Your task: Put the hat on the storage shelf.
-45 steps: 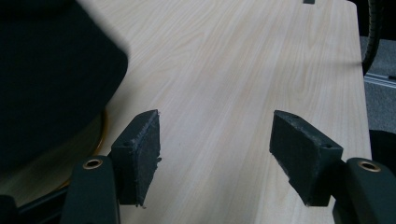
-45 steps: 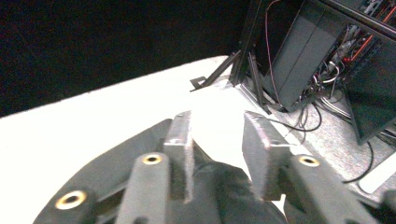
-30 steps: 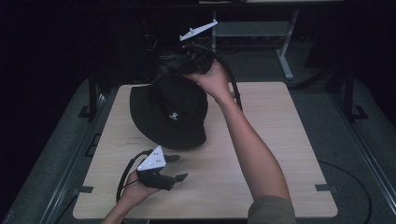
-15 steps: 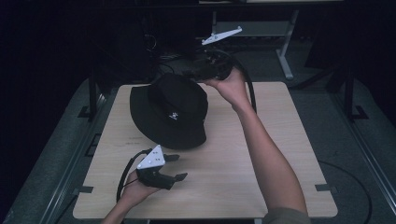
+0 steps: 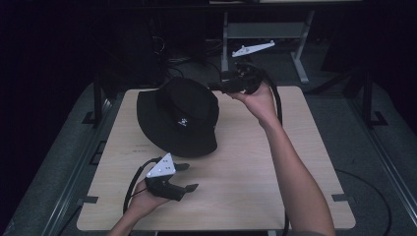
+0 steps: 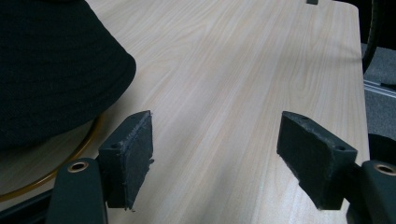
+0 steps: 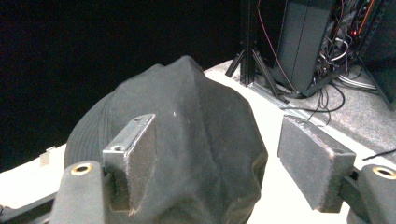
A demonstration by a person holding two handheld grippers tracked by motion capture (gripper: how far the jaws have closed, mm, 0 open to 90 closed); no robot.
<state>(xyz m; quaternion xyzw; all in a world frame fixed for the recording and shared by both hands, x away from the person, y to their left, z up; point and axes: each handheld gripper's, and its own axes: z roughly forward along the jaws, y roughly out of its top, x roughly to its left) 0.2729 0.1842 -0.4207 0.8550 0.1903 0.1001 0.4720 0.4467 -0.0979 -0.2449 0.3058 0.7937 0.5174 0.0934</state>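
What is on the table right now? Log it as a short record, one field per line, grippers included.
surface: light wooden table
object: black bucket hat, crown up, on the far left part of the table
hat marking: small white logo on the crown's near side
under hat: a thin yellow ring edge shows below the brim in the left gripper view
left gripper: open, low over the near left of the table, just in front of the hat
right gripper: open, raised at the hat's far right side, jaws pointing toward the crown

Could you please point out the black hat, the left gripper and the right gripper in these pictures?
black hat (image 5: pixel 179 115), high view, on its crown.
left gripper (image 5: pixel 187 177), high view, between its open fingertips.
right gripper (image 7: pixel 219 163), right gripper view, between its open fingertips.
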